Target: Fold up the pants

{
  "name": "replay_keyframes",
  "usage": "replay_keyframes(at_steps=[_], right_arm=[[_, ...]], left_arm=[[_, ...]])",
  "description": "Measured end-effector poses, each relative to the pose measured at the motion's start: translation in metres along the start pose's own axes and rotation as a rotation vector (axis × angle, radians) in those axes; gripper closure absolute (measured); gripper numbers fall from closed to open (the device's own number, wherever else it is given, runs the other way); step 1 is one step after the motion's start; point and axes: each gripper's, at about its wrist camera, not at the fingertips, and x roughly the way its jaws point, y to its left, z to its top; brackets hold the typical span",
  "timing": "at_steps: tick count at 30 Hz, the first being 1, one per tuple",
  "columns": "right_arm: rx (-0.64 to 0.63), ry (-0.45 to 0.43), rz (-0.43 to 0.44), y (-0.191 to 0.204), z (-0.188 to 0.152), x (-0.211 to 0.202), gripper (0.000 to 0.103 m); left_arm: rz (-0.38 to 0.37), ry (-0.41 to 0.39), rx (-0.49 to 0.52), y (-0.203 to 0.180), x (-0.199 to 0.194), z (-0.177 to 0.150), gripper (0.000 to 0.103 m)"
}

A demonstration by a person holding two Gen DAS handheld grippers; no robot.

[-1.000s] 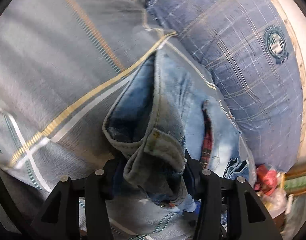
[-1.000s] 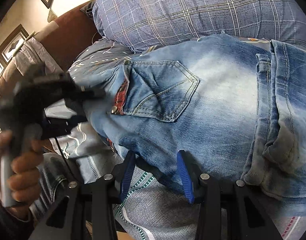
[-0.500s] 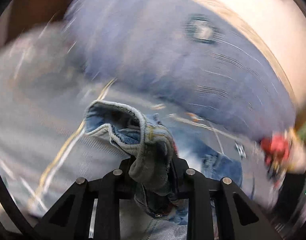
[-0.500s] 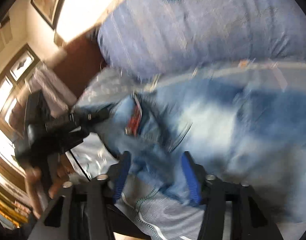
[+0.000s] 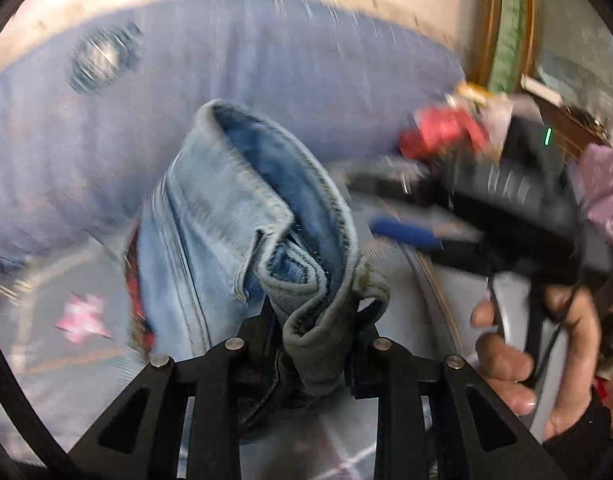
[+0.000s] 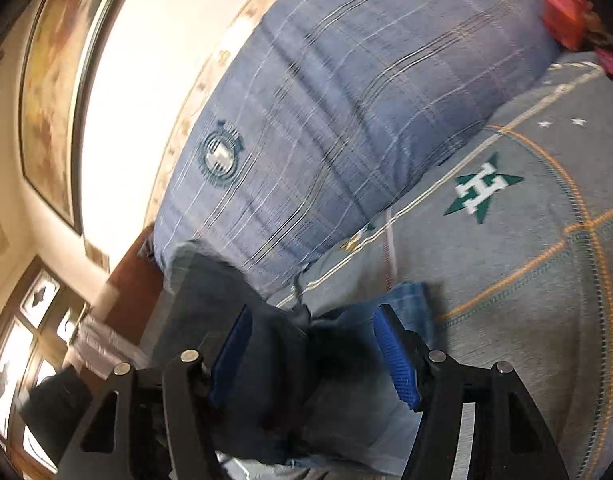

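Between left tool fingers, jeans.

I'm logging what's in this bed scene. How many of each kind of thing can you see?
Jeans: 1
Blue plaid pillow: 1
Grey bedspread: 1
Tongs: 2, left and right
Framed picture: 1
Total: 6

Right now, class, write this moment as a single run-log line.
task: fold pants | left gripper: shut on jeans, lifted | right gripper: open, denim between the jaws | surface: bedspread, pillow behind
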Motion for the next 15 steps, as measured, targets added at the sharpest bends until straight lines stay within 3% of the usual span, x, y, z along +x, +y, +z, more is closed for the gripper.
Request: replay_keyframes(at_steps=[4, 5, 7, 10, 13, 15], right_arm=[[0.055, 0.029, 0.001, -0.019, 0.004, 0.000, 0.036], [0.058, 0.030, -0.001, -0.020, 0.003, 0.000, 0.036], [0.036, 0.028, 0.013, -0.017, 0.004, -0.001, 0.036], [-0.015, 0.026, 0.046, -0.001, 0.002, 0.001, 0.036], [-0.056, 0.053, 0.067, 0.010, -0.003, 0.007, 0.036], [-0.083, 0.095, -0.020, 0.012, -0.007, 0.017, 0.036]], left_arm=[[-0.125, 0.121, -0.071, 0.007, 0.043, -0.015, 0.064], [-0.166, 0.112, -0.104, 0.010, 0.039, -0.018, 0.061], [-0.238, 0.072, -0.150, 0.019, 0.023, -0.020, 0.040], [-0.328, -0.004, -0.212, 0.038, -0.007, -0.023, 0.032], [-0.296, -0.052, -0.271, 0.061, -0.028, -0.027, 0.027], [-0.216, -0.051, -0.313, 0.079, -0.029, -0.029, 0.027]])
